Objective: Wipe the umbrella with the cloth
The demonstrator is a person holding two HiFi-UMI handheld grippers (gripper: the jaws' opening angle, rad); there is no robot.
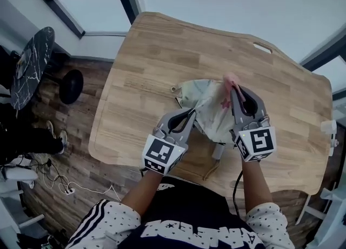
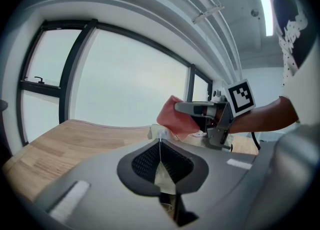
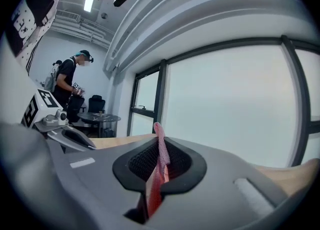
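**Both grippers clamped, umbrella largely covered**

On the wooden table (image 1: pixel 140 69) lies a folded pale umbrella (image 1: pixel 203 102), roughly in the middle and nearer the person's edge. From the head view much of it is covered by the two grippers. Its fabric bunches up between them, and a grey handle (image 1: pixel 218 149) sticks out below towards the table edge.

The left gripper (image 1: pixel 189 114) has its jaws pressed together on a fold of the umbrella's fabric. Its own view shows the pale cloth-like fold (image 2: pixel 163 176) pinched in the seam of the left gripper (image 2: pixel 160 149), while the rest of the umbrella is hidden behind the gripper's body.

The right gripper (image 1: pixel 233 88) is closed on a pink cloth (image 1: pixel 230 79), held over the far side of the umbrella. From above only a small tuft of cloth shows past the jaw tips. The right gripper view shows the right gripper (image 3: pixel 159 146) clamping a thin pink strip (image 3: pixel 155 194) edge-on, and the umbrella cannot be seen there at all. From the left gripper view the cloth (image 2: pixel 172 116) hangs as a bunch from the right gripper (image 2: pixel 181 108), just above the umbrella. Whether it touches the fabric cannot be told.

A person (image 3: pixel 67 82) stands far back in the room, small and unclear.
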